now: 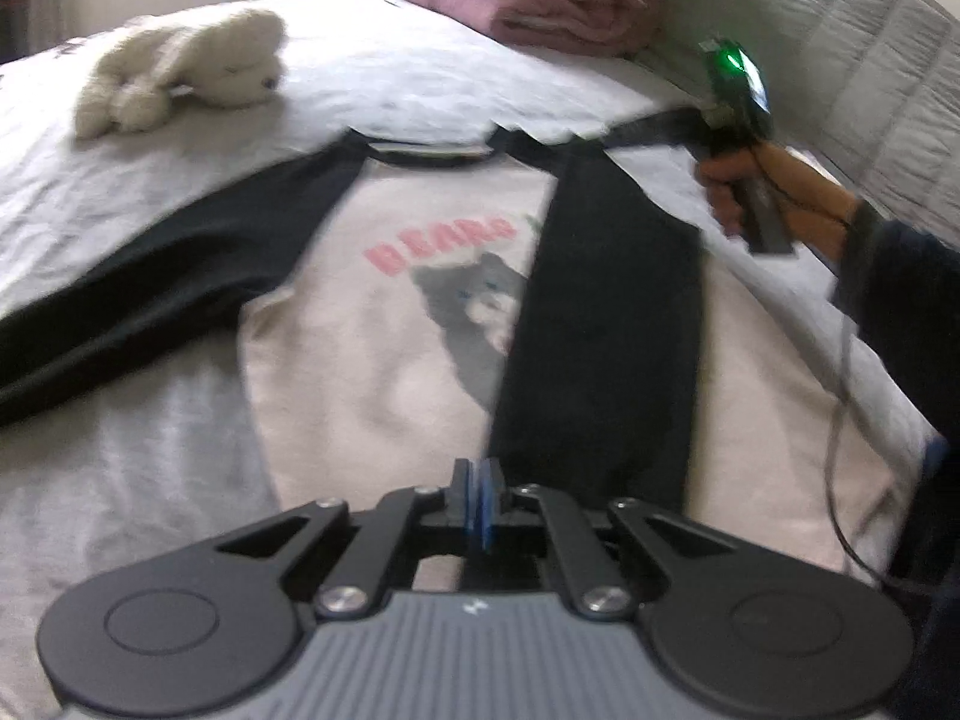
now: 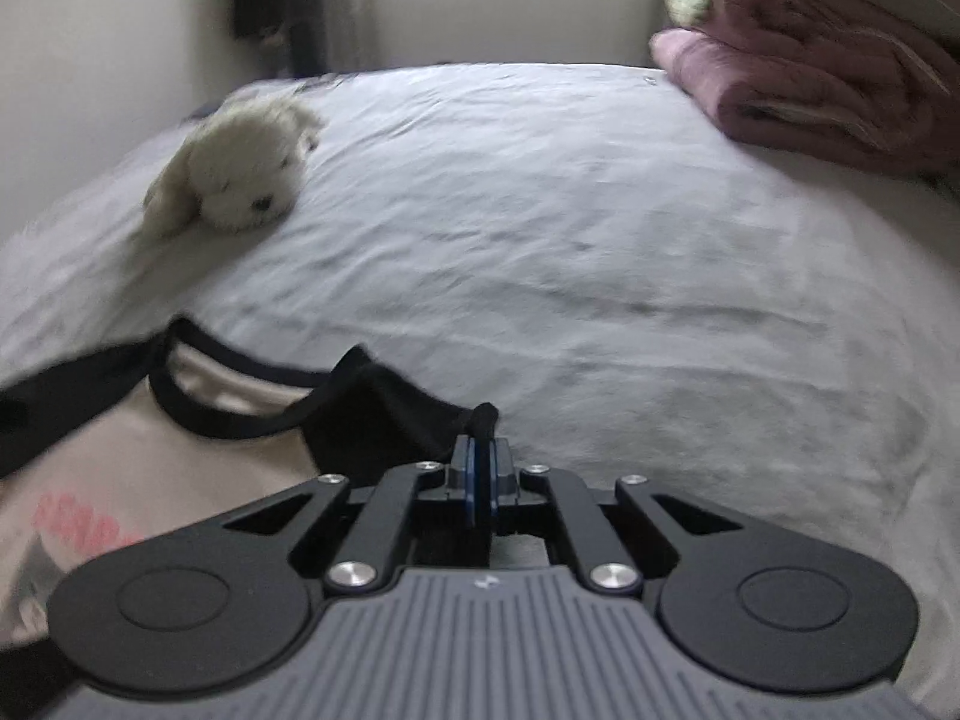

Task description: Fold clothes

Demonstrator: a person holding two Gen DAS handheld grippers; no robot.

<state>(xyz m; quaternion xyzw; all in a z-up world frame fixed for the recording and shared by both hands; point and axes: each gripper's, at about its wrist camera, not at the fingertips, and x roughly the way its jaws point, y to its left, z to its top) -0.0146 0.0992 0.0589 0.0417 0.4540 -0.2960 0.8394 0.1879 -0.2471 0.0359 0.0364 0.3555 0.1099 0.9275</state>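
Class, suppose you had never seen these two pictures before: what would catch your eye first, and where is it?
First, the cream shirt with black sleeves and a pink-lettered bear print, spread on the pale bed, one black sleeve folded down over its front. Next, the white plush toy lying beyond the collar, and the pink folded blankets stacked at the far right corner.

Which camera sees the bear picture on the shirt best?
The left wrist view. There the shirt lies spread out, so the pink word and grey bear print show, partly covered by a folded black sleeve. The right wrist view catches only a blurry pink edge of it.
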